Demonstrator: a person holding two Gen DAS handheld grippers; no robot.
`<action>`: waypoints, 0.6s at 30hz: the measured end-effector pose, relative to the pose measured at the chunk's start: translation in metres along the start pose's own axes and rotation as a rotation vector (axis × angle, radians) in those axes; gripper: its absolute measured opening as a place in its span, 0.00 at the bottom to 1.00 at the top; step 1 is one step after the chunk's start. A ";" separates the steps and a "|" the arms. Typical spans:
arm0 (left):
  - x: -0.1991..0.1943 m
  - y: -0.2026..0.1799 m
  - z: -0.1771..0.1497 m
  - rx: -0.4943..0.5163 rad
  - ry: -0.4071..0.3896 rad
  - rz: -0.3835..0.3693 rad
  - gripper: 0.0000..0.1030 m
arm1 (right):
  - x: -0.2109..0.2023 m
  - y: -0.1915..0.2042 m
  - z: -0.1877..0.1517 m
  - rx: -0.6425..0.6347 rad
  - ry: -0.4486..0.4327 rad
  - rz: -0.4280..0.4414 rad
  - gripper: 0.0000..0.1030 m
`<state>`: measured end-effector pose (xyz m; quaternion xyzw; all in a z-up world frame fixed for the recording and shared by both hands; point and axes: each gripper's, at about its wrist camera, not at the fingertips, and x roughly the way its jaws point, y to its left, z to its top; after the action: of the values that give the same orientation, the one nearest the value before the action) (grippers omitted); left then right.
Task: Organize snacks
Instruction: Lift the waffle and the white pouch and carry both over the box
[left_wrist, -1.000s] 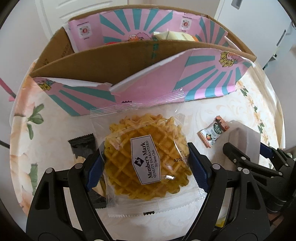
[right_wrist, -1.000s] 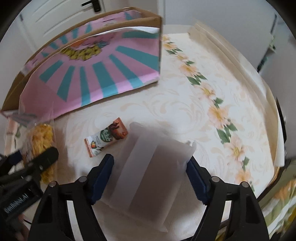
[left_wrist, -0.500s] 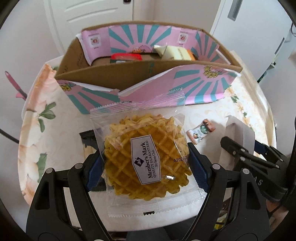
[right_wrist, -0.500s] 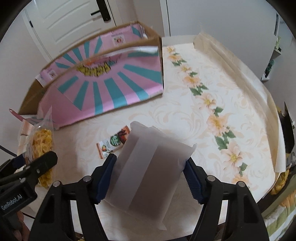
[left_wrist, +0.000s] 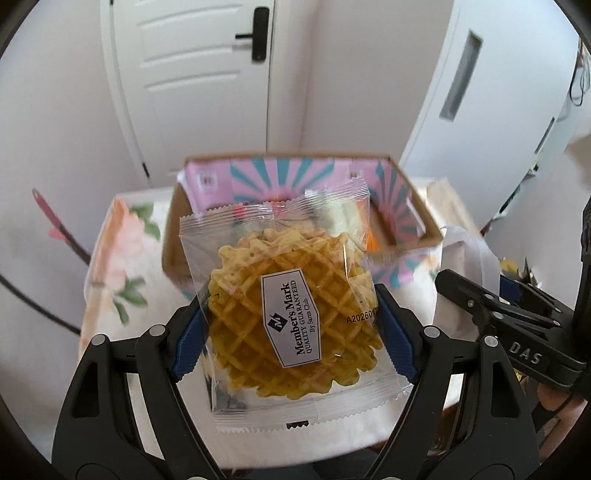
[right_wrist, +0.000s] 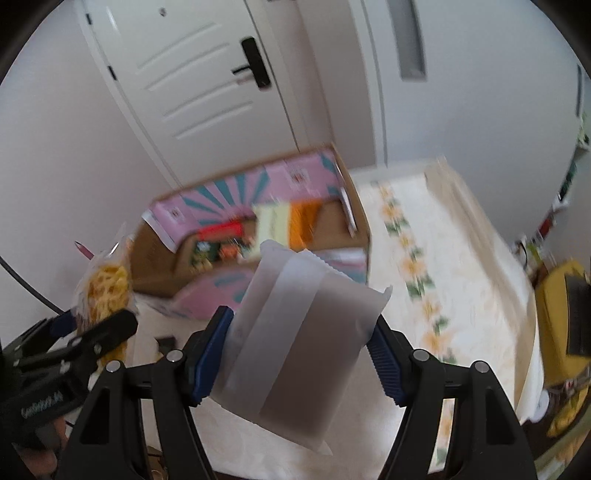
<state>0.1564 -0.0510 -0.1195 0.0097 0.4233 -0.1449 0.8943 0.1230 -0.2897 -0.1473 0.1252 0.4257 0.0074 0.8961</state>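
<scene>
A table covered with a cream cloth printed with orange and green flowers (right_wrist: 413, 258) is seen below and ahead of both grippers. On it, ahead of the fingertips, an open brown cardboard box with pink and teal sunburst flaps (left_wrist: 410, 206) is set; blurred packets in red, pale yellow and orange are seen inside it.

A frosted white, rectangular plastic snack pouch with a serrated top edge (right_wrist: 295, 332) is clamped between the blue pads of the right gripper (right_wrist: 299, 358), held clear of the cloth and tilted, its upper end reaching over the near wall of the box in that view. The pads are pressed against both side edges of the pouch.

A round golden waffle sealed in a clear plastic wrapper with a white "Member's Mark" label (left_wrist: 288, 314) is gripped by the left gripper (left_wrist: 291, 336), its blue pads pressed on the wrapper's left and right edges. The packet is held upright in front of the box, above the table.

In the left wrist view, the right gripper is seen just to the right, with the white pouch held in it.
</scene>
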 end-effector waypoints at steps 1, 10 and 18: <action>0.000 0.003 0.007 0.000 -0.008 0.000 0.77 | -0.001 0.004 0.006 -0.003 -0.010 0.008 0.64; 0.029 0.031 0.068 0.026 0.006 -0.002 0.77 | 0.003 0.025 0.066 -0.023 -0.081 0.057 0.64; 0.090 0.047 0.092 0.053 0.116 -0.017 0.77 | 0.026 0.030 0.099 0.004 -0.073 0.043 0.64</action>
<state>0.2924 -0.0413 -0.1341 0.0381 0.4704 -0.1630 0.8664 0.2180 -0.2789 -0.1007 0.1362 0.3901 0.0213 0.9104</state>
